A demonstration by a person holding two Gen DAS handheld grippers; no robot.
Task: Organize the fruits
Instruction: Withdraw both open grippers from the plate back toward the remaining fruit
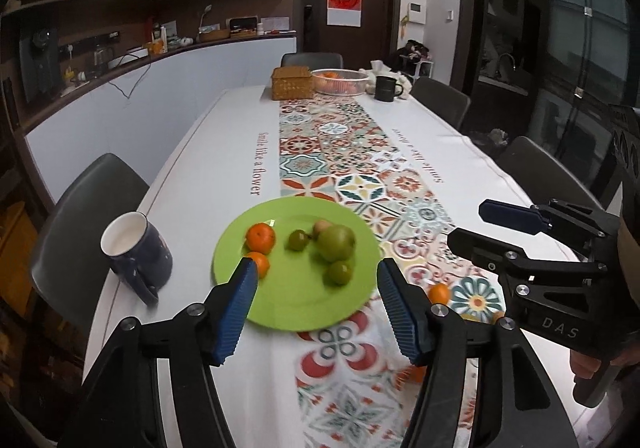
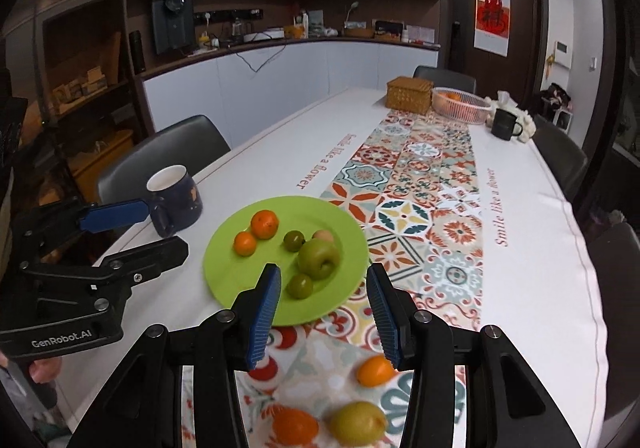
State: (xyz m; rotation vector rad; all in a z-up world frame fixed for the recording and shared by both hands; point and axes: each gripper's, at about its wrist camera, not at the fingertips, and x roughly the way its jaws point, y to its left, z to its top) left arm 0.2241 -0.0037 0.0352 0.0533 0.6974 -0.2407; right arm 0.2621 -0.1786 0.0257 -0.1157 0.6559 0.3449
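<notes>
Fruits mostly sit gathered on the round lime-green plate (image 1: 296, 300): two oranges, a big green apple (image 2: 318, 258), two small green fruits and a pale one. That looks like the collecting spot. Left tongs (image 1: 316, 304) and right tongs (image 2: 322, 312) both hang above the plate's near rim, parted, nothing between them. Only the right wrist view shows the leftovers on the counter (image 2: 532, 248) nearer than the plate: small orange fruit (image 2: 375, 369), yellow-green fruit (image 2: 359, 424), another orange (image 2: 295, 426).

Glossy green plate (image 2: 224, 280), looks like plastic. Tablecloth (image 2: 532, 280) is matt fabric, patterned runner printed down the middle. Ribbed blue pads (image 2: 264, 312) are fitted on matt black gripper arms. Woven basket (image 2: 409, 94) looks like wicker.
</notes>
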